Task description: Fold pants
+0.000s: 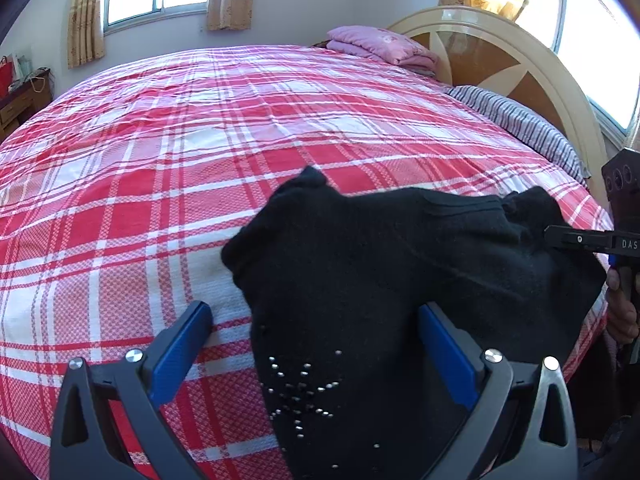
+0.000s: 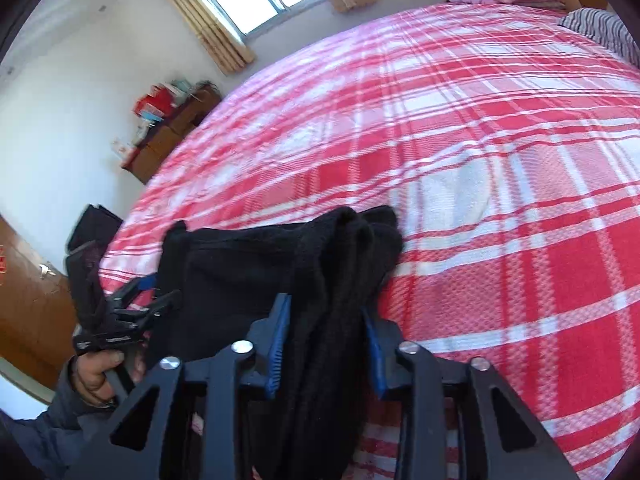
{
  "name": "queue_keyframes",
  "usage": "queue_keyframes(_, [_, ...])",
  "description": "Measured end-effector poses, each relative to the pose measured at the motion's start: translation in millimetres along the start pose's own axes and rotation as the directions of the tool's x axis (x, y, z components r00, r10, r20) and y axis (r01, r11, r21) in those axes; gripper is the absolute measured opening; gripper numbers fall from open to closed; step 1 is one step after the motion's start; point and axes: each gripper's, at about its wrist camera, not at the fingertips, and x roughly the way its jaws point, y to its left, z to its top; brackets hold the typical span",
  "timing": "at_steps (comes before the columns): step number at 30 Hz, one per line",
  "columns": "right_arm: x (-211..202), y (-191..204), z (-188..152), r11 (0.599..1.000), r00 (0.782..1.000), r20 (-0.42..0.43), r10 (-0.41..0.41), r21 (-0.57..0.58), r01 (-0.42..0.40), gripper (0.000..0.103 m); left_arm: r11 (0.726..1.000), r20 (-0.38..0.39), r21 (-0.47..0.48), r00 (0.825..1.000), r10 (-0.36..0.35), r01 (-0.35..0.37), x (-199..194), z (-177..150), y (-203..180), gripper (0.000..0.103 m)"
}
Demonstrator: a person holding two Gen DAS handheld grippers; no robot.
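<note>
Black knit pants [image 1: 380, 260] with a silver stud pattern lie at the near edge of a bed with a red and white plaid cover [image 1: 200, 140]. My left gripper [image 1: 316, 320] is open; the pants lie across the gap between its blue pads, over the right pad. My right gripper [image 2: 326, 312] is shut on a bunched fold of the pants [image 2: 344, 264]. It shows in the left wrist view [image 1: 560, 236] at the pants' right end. The left gripper shows in the right wrist view [image 2: 148, 300] at the pants' left edge, held by a hand.
A folded pink quilt [image 1: 380, 46] and a striped pillow [image 1: 524, 124] lie by the wooden headboard [image 1: 500, 64]. A wooden cabinet [image 2: 172, 128] with clutter stands by the far wall under curtained windows. A wooden door [image 2: 28, 300] is at the left.
</note>
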Motion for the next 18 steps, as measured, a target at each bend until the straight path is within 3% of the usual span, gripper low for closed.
queue_keyframes(3, [-0.3,0.7,-2.0,1.000,1.000,0.004,0.014,-0.007,-0.014,0.031,1.000,0.005,-0.001,1.000,-0.031,0.031,-4.5,-3.3,1.4,0.097])
queue_keyframes(8, [-0.2,0.6,-2.3,1.000,1.000,0.010,0.024,0.001,-0.024,0.028,0.998,0.013,0.004,0.998,-0.065,0.065,-6.4,-3.6,-0.1,0.076])
queue_keyframes(14, [4.7,3.2,-4.0,1.000,1.000,-0.006,-0.022,-0.011,0.022,0.028,0.997,0.011,0.003,0.997,-0.077,0.077,-6.0,-3.9,-0.2,0.076])
queue_keyframes(18, [4.7,-2.2,-4.5,1.000,1.000,-0.006,-0.004,0.007,0.004,0.028,0.995,0.001,-0.018,0.996,-0.094,0.094,-11.0,-5.1,4.2,0.069])
